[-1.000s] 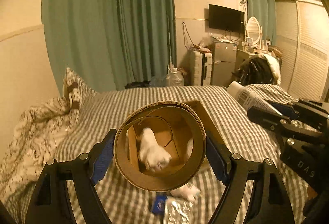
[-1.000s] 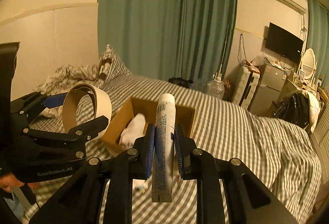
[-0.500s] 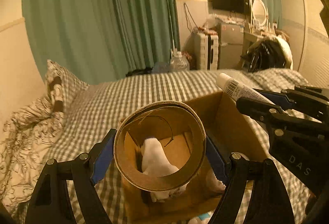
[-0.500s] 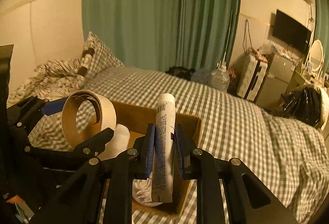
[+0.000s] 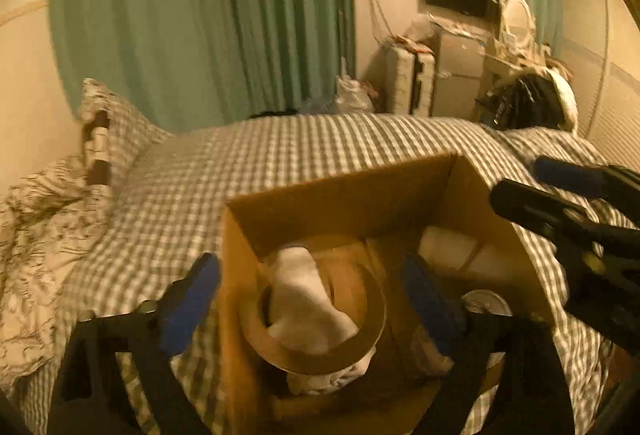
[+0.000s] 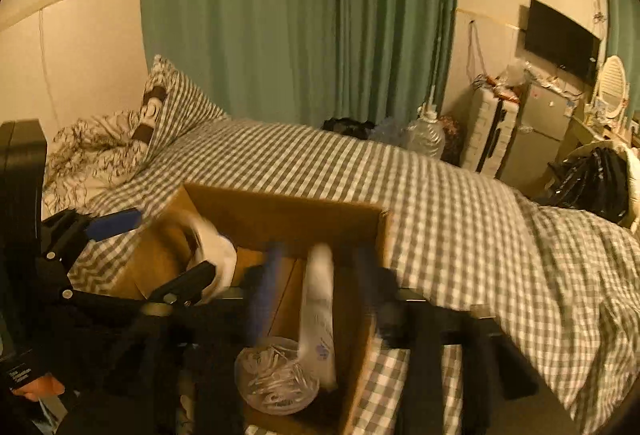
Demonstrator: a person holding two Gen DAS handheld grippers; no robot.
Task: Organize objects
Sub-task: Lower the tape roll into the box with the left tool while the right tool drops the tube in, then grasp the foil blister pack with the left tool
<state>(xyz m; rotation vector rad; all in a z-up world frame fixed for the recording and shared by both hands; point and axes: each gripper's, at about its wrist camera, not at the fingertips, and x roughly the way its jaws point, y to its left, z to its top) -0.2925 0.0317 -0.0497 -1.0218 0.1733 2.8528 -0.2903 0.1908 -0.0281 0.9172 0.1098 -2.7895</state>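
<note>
A brown cardboard box [image 5: 344,195] [image 6: 280,207] sits on the checked bed. In the left wrist view my left gripper [image 5: 312,295] is open over the box, and the cardboard tape ring [image 5: 320,359] lies loose inside on a white cloth [image 5: 304,299]. In the right wrist view my right gripper [image 6: 316,275] is open, and the white tube [image 6: 320,311] drops free between its fingers into the box, blurred. A clear round container of clips [image 6: 276,375] lies in the box beside the tube.
The checked bedspread [image 6: 460,203] surrounds the box. A pillow [image 6: 176,103] and crumpled duvet [image 5: 36,219] lie at the left. Green curtains, a suitcase [image 6: 492,131], a water jug [image 6: 424,135] and a black bag [image 5: 520,107] stand beyond the bed.
Both grippers moved down over the box and opened. The tape ring left the left gripper and lies in the box. The white tube left the right gripper and falls in.
</note>
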